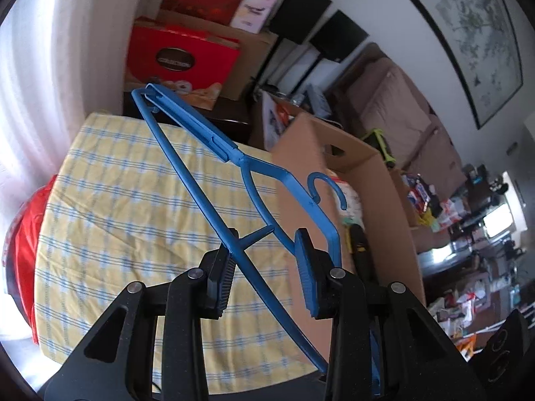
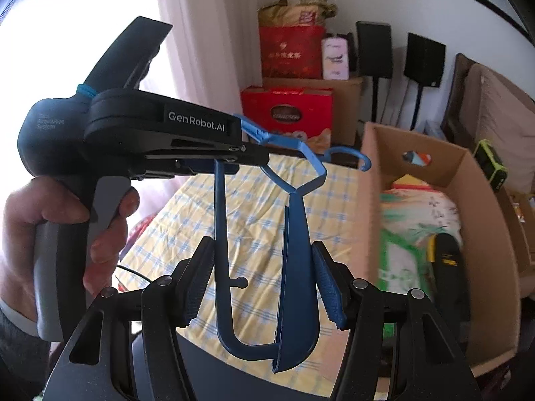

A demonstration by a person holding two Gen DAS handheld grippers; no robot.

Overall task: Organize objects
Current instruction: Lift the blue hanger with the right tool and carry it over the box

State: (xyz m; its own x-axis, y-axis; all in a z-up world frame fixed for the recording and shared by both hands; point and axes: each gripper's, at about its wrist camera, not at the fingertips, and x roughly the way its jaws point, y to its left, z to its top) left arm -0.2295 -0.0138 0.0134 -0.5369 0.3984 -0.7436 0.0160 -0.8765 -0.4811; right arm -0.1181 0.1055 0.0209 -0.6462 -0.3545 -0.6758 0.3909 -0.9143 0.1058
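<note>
A blue plastic hanger [image 1: 214, 153] is held in the air above a table covered with a yellow and blue checked cloth [image 1: 110, 217], carried between both tools.

The left gripper [image 1: 267, 270] has the hanger's lower bar and upper arm passing between its jaws, which stand partly closed. The bar lies against the left pad [image 1: 222, 277]; the hanger's arm runs along the tip of the blue right pad [image 1: 306, 267]. Whether both pads press firmly cannot be told from this view.

The right gripper [image 2: 264, 287] stands about half open around one end of the hanger [image 2: 294, 267]. The broad shoulder piece lies against its right pad [image 2: 329, 287] and the thin bar stands just beside its left pad [image 2: 199, 284]; contact on the left side is not clear.

Both tools point downward at a slant toward the table.

The right wrist view alone shows the left gripper [image 2: 247, 153] from the side, with the person's hand [image 2: 50, 220] wrapped around its grey handle, and the hanger's hook [image 2: 351, 155] pointing toward an open cardboard box [image 2: 485, 250]. That box, just beside the table, holds printed packaging and a dark object. The left wrist view alone shows the hanger's far end reaching toward a red gift box [image 1: 180, 60], and a framed picture [image 1: 474, 33] on the wall.
</note>
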